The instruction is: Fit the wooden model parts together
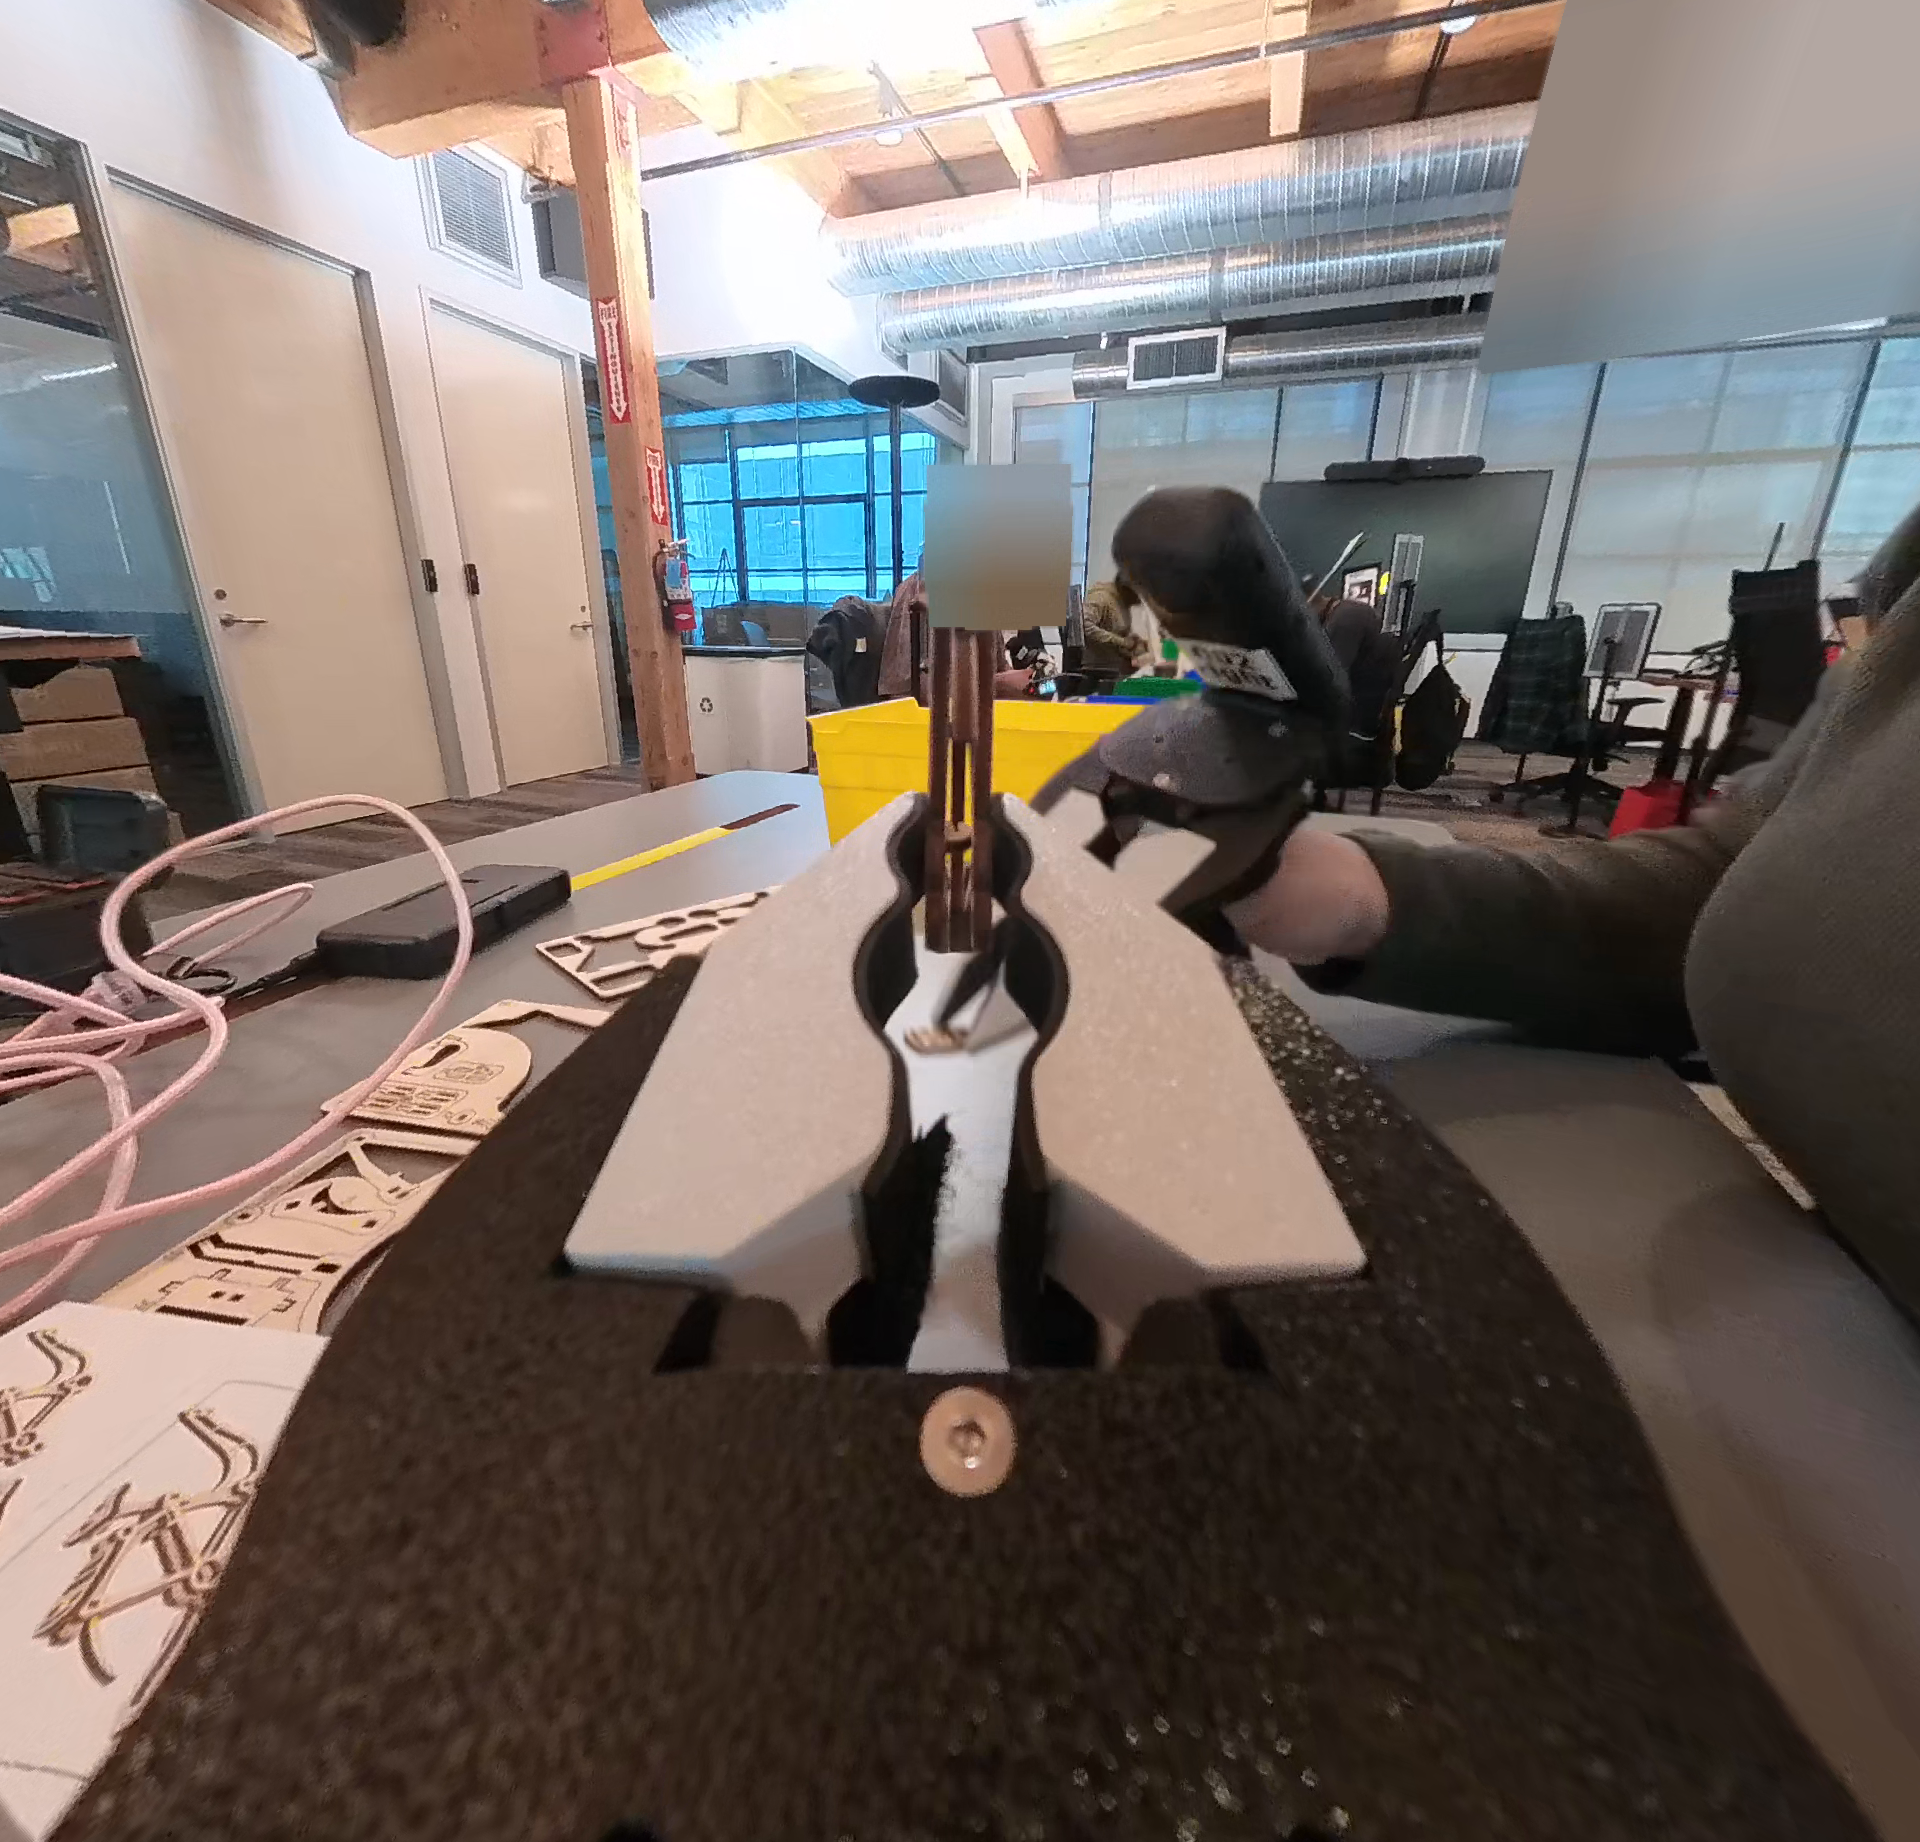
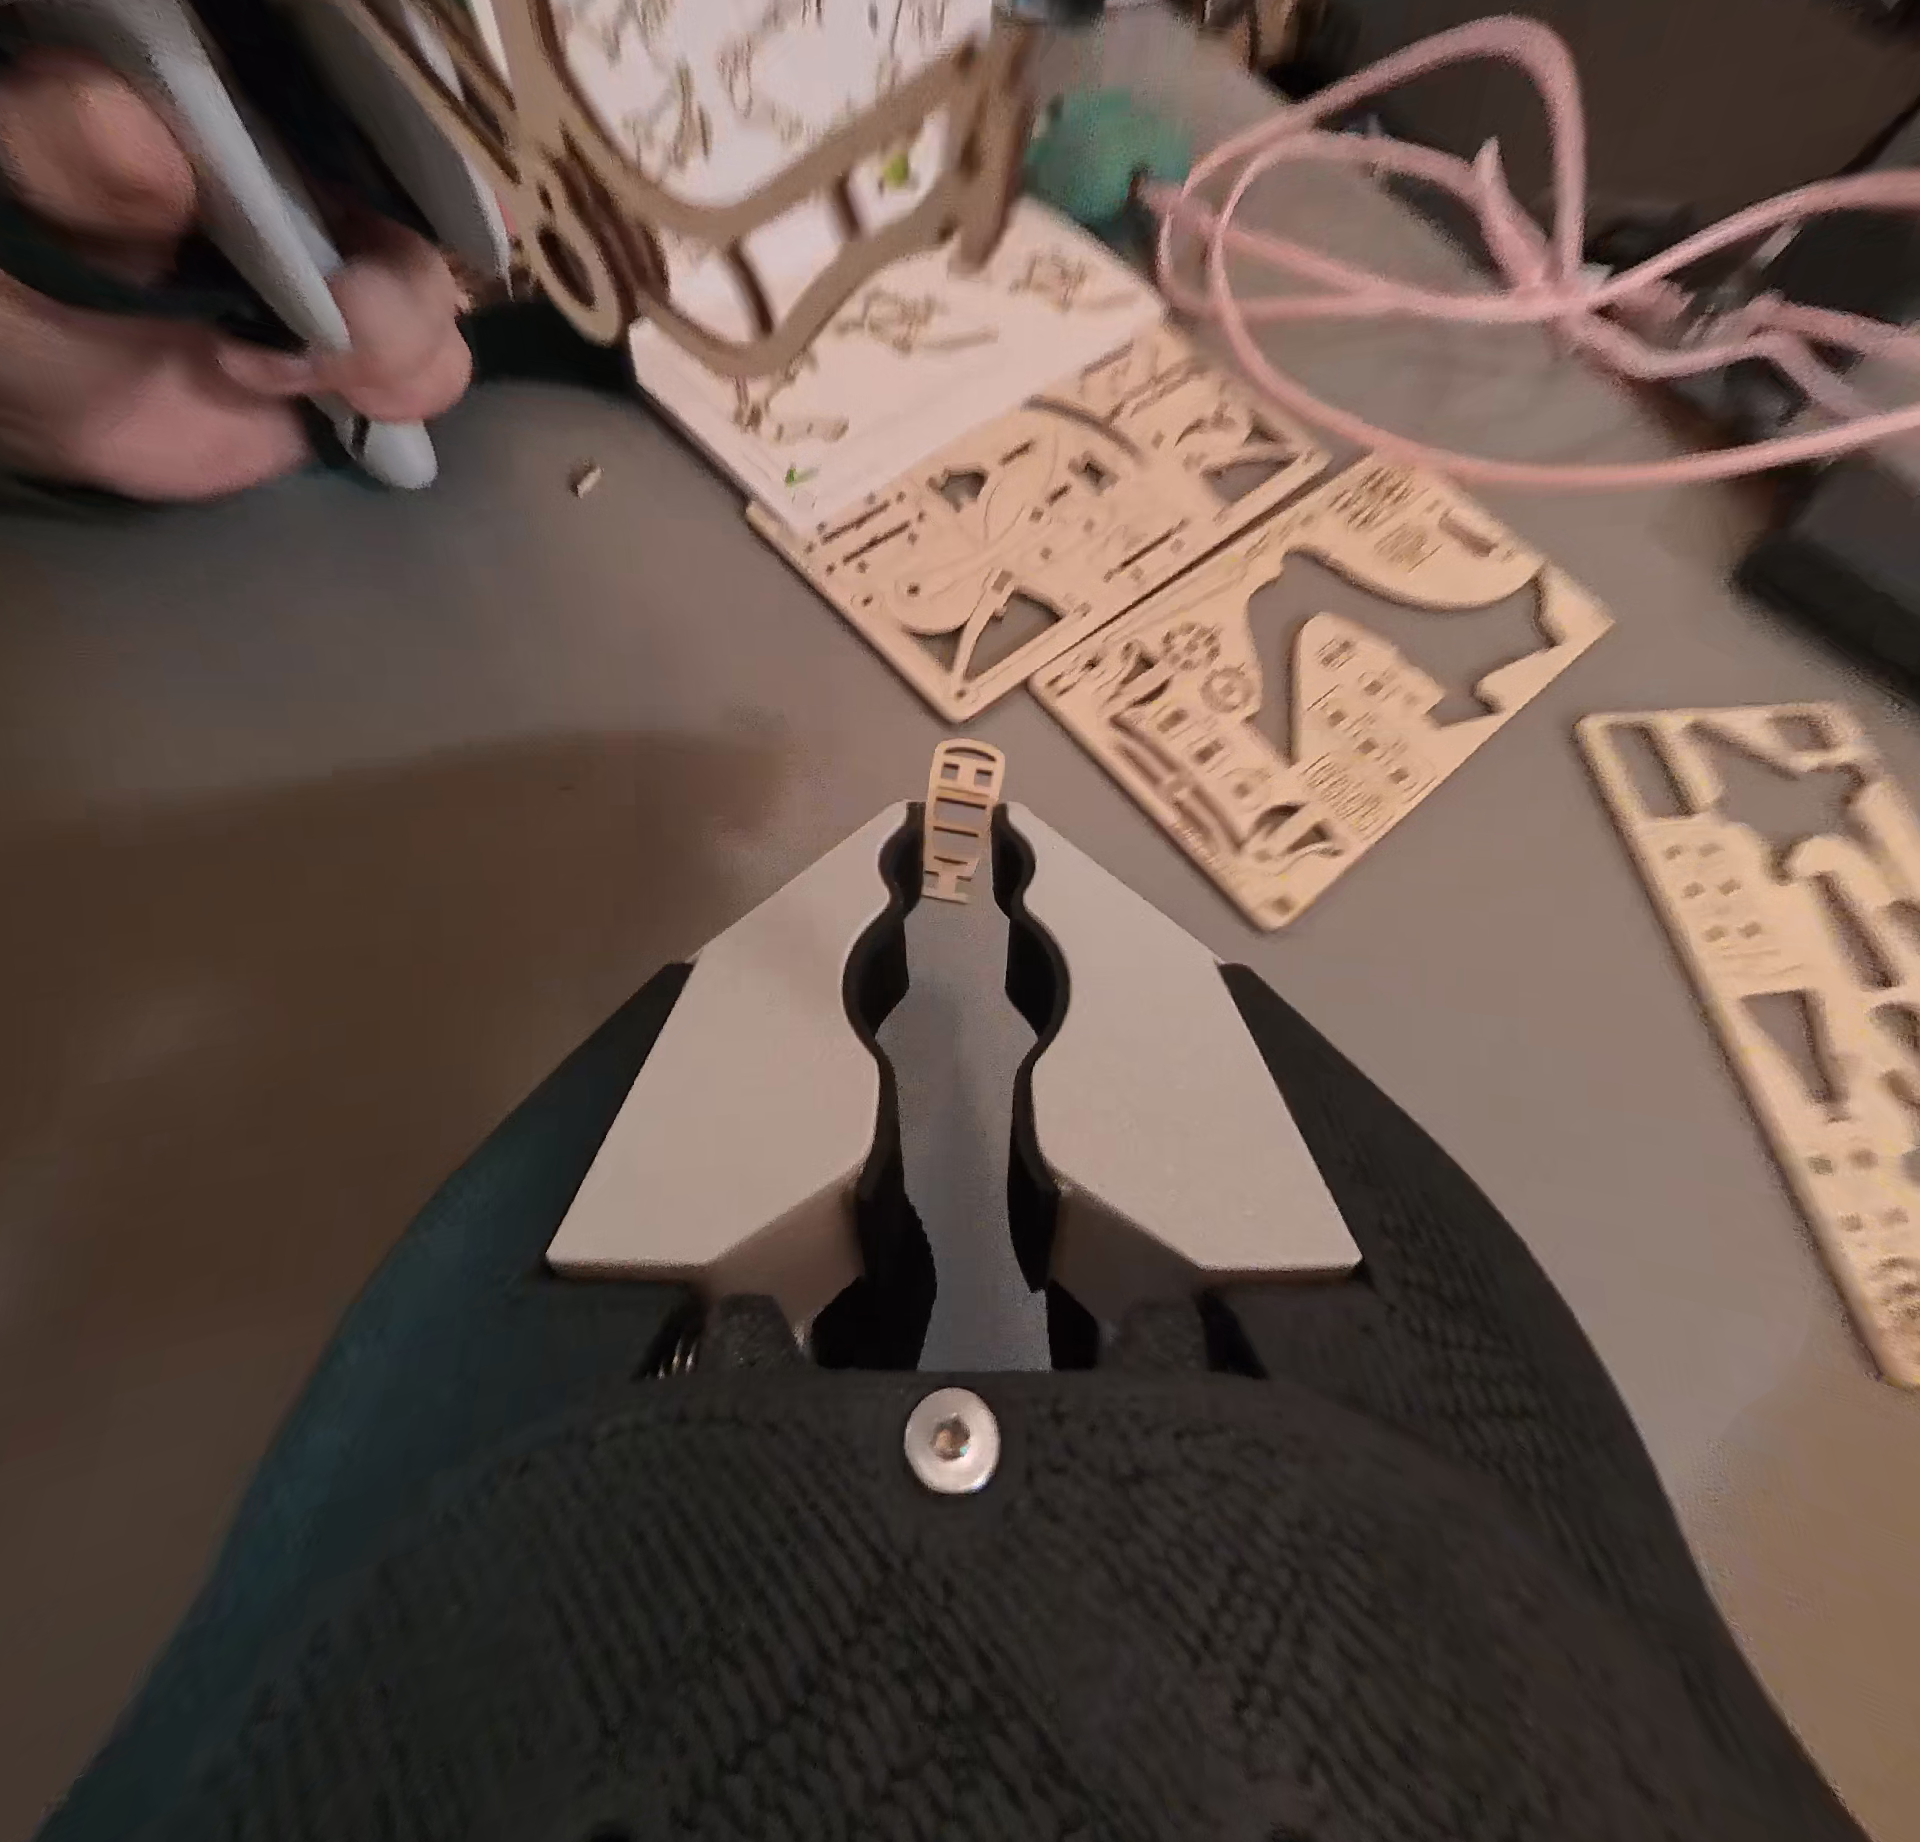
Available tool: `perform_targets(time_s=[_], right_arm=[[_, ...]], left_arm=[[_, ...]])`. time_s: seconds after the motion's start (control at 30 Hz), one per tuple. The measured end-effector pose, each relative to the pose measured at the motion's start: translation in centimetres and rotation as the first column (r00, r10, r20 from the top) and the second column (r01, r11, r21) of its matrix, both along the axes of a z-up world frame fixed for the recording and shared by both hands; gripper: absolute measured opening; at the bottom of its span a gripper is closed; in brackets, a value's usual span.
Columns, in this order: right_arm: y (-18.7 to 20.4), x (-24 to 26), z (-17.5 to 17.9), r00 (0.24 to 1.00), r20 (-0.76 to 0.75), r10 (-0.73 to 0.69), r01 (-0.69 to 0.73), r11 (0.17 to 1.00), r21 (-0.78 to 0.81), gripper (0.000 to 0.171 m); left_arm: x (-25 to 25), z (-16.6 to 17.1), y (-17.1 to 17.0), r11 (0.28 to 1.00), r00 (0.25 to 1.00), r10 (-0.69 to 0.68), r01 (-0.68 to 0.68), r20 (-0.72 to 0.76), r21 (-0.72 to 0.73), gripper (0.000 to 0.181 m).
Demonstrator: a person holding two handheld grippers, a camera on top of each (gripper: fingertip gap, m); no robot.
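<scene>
My left gripper (image 1: 961, 818) is shut on the wooden model (image 1: 958, 712), which stands upright and edge-on between its fingertips. The same model shows blurred as an open curved frame (image 2: 800, 182) at the top of the right wrist view, next to a hand (image 2: 125, 369). My right gripper (image 2: 961, 828) is shut on a small slotted wooden part (image 2: 961, 816), held above the grey table (image 2: 416, 649). In the left wrist view the right gripper's body (image 1: 1216, 743) sits just right of the model, and the small part (image 1: 935, 1039) shows low between my left fingers.
Three flat wooden part sheets (image 2: 1039, 566) (image 2: 1320, 691) (image 2: 1766, 961) lie on the table to the right. A printed booklet (image 2: 904, 338) lies behind them. A pink cable (image 2: 1455, 234) loops at the far right. A black phone (image 1: 447, 909) and a yellow bin (image 1: 873, 753) stand farther back. The left gripper's tips are roughly 12 cm from the right gripper's.
</scene>
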State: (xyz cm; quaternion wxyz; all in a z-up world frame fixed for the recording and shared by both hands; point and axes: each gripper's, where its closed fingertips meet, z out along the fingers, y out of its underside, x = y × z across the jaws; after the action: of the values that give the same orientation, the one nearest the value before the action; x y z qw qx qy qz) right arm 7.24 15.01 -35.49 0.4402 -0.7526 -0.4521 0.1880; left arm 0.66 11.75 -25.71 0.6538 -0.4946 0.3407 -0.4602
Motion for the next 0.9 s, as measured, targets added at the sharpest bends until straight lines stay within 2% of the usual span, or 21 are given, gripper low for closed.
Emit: perform_targets(time_s=[0.17,0.27,0.4,0.5,0.6,0.73,0.9], right_arm=[[2.7,1.4,7.6,0.990,-0.074,0.123,-0.106,0.974,0.198,0.011],[3.8,0.9,12.8,0.964,-0.154,0.217,-0.167,0.944,0.283,0.011],[3.6,-0.6,16.5,0.905,-0.193,0.379,-0.303,0.893,0.332,0.011],[2.9,-1.4,16.8,0.861,-0.146,0.487,-0.426,0.848,0.316,0.011],[1.8,-1.5,16.0,0.819,-0.079,0.568,-0.532,0.804,0.264,0.011],[0.8,-1.7,15.2,0.781,-0.075,0.619,-0.593,0.775,0.219,0.011],[0.9,-1.0,15.4,0.757,-0.098,0.646,-0.620,0.758,0.205,0.011]], left_arm=[[0.5,0.4,-0.2,0.999,0.999,-0.032,0.033,0.040,-0.026,0.007],[1.3,0.1,0.5,0.999,1.000,-0.006,0.006,0.004,-0.041,0.007],[2.2,0.3,1.3,0.994,0.999,0.009,-0.004,0.050,-0.111,0.007],[4.0,0.2,1.2,0.984,0.994,-0.025,0.043,0.102,-0.175,0.007],[6.2,-0.4,0.5,0.984,0.995,-0.055,0.068,0.077,-0.167,0.007],[7.3,-1.0,-0.3,0.990,0.997,-0.076,0.077,0.014,-0.119,0.007],[7.6,-1.2,0.9,0.979,0.996,-0.078,0.084,0.038,-0.184,0.007]])
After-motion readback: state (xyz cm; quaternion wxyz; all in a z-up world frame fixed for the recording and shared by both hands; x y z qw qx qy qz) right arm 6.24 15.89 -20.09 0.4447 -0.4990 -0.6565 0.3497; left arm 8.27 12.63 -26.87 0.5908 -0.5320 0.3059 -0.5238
